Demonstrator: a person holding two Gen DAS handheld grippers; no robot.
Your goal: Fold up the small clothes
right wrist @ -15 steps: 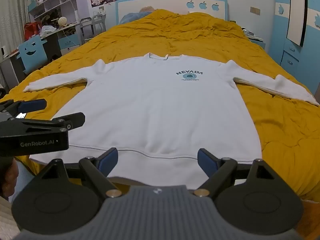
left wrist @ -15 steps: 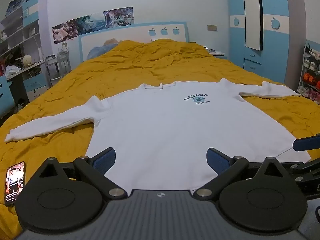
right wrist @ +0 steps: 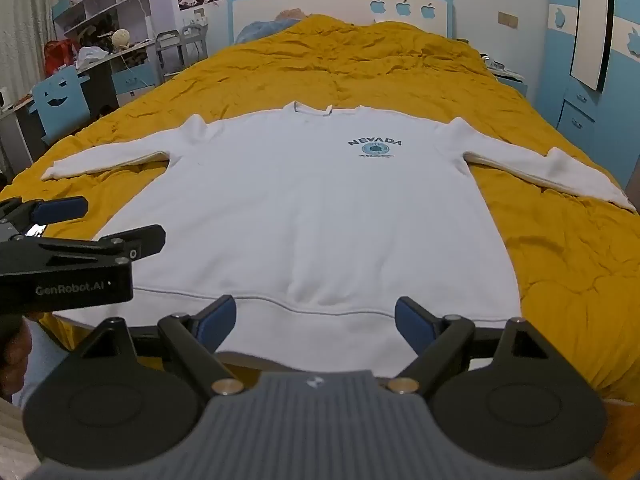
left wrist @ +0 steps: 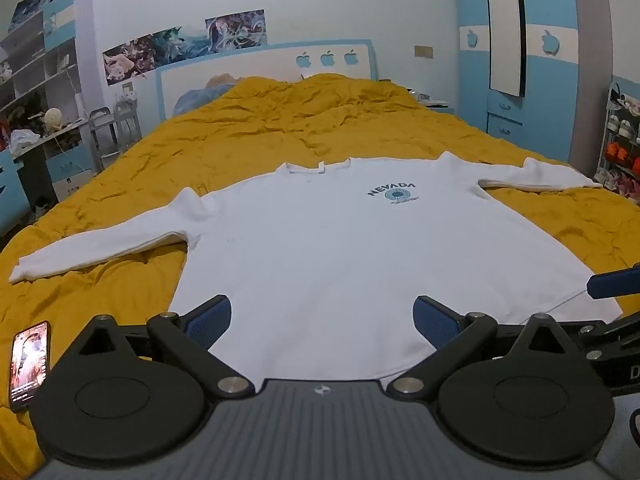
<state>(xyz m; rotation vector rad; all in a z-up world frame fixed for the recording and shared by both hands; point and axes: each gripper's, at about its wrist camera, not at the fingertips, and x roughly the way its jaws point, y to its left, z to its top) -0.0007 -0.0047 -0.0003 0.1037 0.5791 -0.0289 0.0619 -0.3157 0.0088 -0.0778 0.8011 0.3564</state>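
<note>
A white long-sleeved sweatshirt (left wrist: 320, 240) (right wrist: 312, 208) with a blue NEVADA print lies flat, face up, on the mustard bedspread, both sleeves spread out sideways. My left gripper (left wrist: 322, 316) hovers open above the hem, left of its middle, with nothing between its blue pads. My right gripper (right wrist: 316, 320) is open too, over the hem band near the bed's front edge. The left gripper (right wrist: 60, 224) shows from the side at the left of the right wrist view. One blue fingertip of the right gripper (left wrist: 616, 280) shows at the right edge of the left wrist view.
A lit phone (left wrist: 30, 364) lies on the bedspread (left wrist: 280, 136) at the near left. A desk, shelves and a blue chair (right wrist: 60, 100) stand left of the bed. Blue wardrobes (left wrist: 520, 60) and a shoe rack stand to the right. A white headboard (right wrist: 340, 8) closes the far end.
</note>
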